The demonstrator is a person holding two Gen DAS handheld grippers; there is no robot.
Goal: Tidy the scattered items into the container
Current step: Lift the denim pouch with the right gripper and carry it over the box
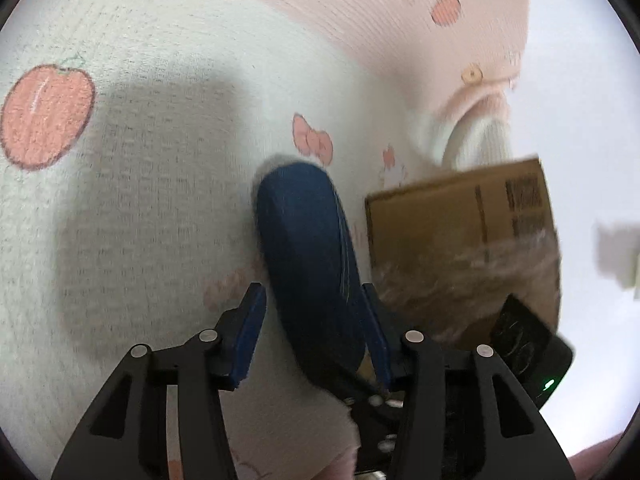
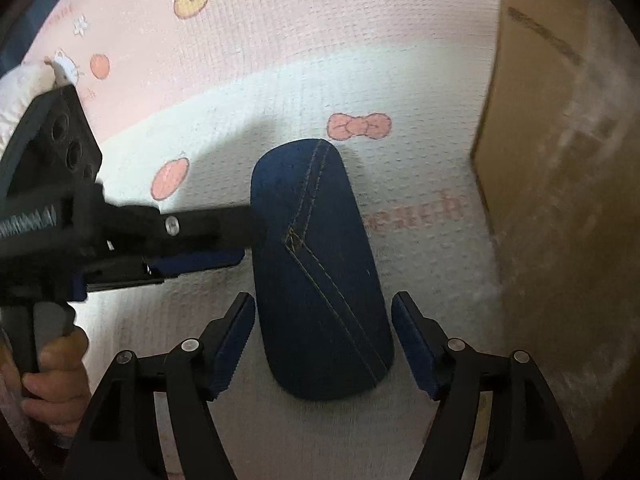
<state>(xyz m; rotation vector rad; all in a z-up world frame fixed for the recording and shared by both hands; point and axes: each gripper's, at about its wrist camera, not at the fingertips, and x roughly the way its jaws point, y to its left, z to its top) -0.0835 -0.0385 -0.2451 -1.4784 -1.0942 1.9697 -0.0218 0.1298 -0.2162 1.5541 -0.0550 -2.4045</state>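
Note:
A dark blue denim case (image 2: 320, 264) with yellow stitching lies on a white and pink mat. My right gripper (image 2: 323, 300) is open above the case's near end, one pad on each side, with a gap on both. From the left comes my left gripper (image 2: 248, 240), its fingertips at the case's left edge. In the left wrist view the case (image 1: 312, 264) sits between the fingers of the left gripper (image 1: 312, 292). The right pad is against it, the left pad stands clear, and the jaws are open. A cardboard box (image 1: 460, 232) stands to the right.
The cardboard box (image 2: 560, 160) rises close on the right of the case, wrapped partly in clear film. The mat (image 2: 280, 60) carries peach and bow prints. A hand (image 2: 56, 380) holds the left gripper's handle. A black object with a green light (image 1: 532, 352) sits low right.

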